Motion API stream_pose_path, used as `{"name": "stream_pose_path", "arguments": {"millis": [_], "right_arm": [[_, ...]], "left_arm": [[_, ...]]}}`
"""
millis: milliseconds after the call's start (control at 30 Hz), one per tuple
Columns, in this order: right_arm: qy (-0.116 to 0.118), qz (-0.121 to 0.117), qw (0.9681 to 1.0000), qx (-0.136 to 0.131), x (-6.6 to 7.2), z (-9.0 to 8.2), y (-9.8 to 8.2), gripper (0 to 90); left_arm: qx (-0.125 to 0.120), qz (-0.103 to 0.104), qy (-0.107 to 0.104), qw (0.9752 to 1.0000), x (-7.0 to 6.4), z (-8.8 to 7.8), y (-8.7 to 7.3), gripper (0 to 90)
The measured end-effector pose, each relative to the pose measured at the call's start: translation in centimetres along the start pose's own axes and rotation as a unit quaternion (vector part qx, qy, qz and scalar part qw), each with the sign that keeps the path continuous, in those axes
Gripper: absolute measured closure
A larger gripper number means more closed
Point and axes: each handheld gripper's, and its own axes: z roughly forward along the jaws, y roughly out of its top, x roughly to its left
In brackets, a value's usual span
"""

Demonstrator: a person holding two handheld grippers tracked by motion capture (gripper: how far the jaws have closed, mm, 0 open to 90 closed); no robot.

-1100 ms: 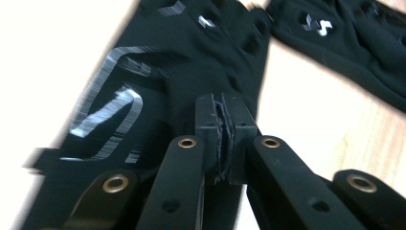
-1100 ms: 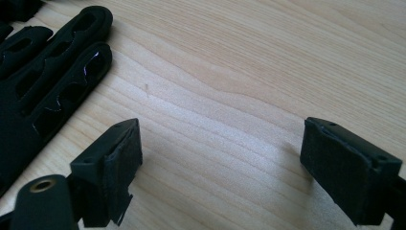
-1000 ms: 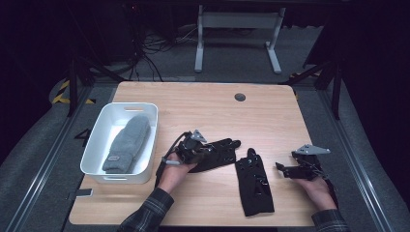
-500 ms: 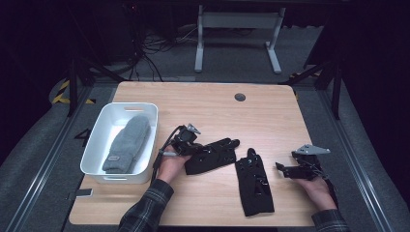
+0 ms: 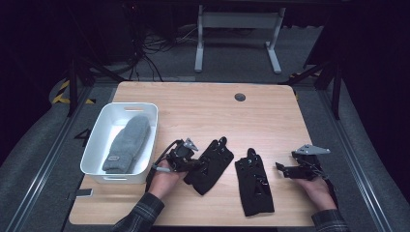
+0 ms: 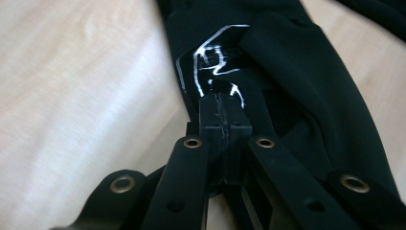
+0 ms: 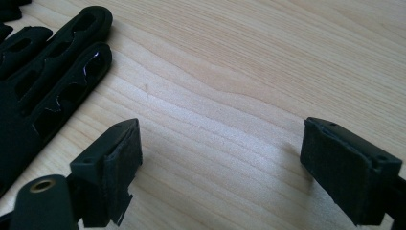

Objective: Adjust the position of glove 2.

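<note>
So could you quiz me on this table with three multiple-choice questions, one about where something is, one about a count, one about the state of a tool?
1. Where does the grey mitten lie?
A. in the white bin
B. on the bare table
C. in the person's right hand

2. How many black gloves lie on the table?
A. one
B. two
C. four

3. How do the right gripper's jaws stand?
A. shut on a glove
B. shut on nothing
C. wide open over bare wood

Answers: 1 A, the mitten rests inside the bin's walls. 2 B, the left black glove and the right black glove lie side by side. 3 C, the right gripper view shows a broad gap with wood between its jaws.
</note>
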Motion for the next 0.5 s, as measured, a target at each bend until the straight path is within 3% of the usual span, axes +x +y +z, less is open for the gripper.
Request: {"name": "stream_pose_path", "arguments": {"millis": [333,500], "right_arm": [[-0.001,0.000,1.0000,0.000,0.0,0.0,0.0,14.7],[-0.001,0.000,1.0000,0.000,0.0,0.0,0.0,14.7]], "left_arm": [[-0.001,0.012,-0.060,0.9981,-2.3,-0.5,-2.1,89.8],[-0.002,0.023,-0.065,0.9976,-2.9,-0.6,-2.4,89.6]]}}
